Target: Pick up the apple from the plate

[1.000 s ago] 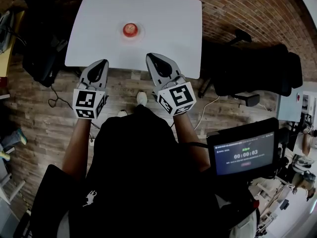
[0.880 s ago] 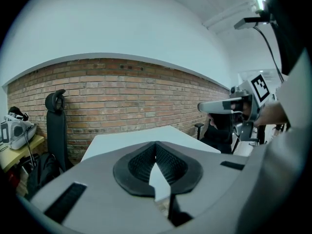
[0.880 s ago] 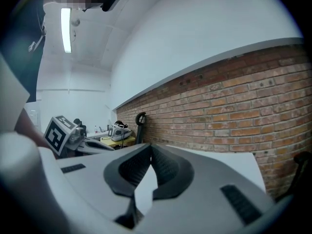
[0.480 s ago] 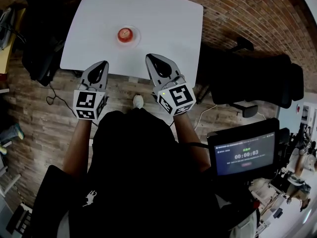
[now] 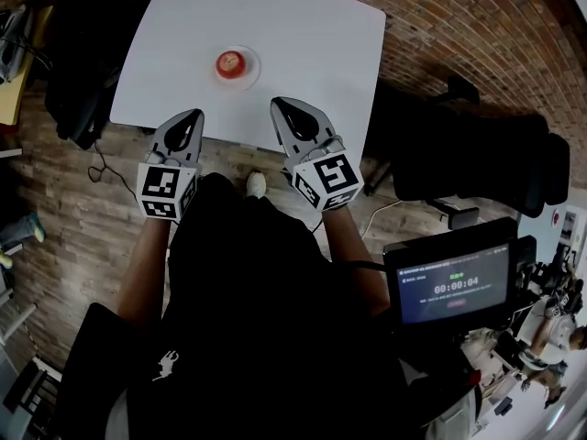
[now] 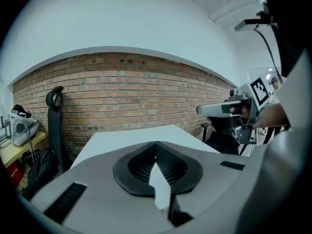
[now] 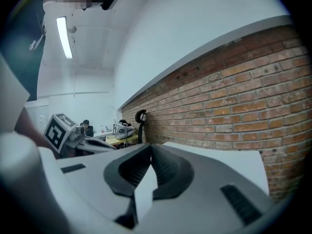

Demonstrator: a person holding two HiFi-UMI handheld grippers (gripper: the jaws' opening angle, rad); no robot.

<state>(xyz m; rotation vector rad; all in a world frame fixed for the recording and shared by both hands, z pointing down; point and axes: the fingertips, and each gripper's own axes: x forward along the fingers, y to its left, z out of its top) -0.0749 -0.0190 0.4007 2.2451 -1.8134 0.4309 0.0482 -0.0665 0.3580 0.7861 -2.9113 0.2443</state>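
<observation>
While the left gripper (image 5: 193, 115) and right gripper (image 5: 278, 104) sit closed and empty, open one wide before reaching the apple (image 5: 229, 62).

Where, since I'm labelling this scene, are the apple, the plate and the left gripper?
apple (image 5: 229, 62): head view, its red top.
plate (image 5: 251, 66): head view, bare rim right of the apple.
left gripper (image 5: 194, 115): head view, tips of its shut fingers.
</observation>
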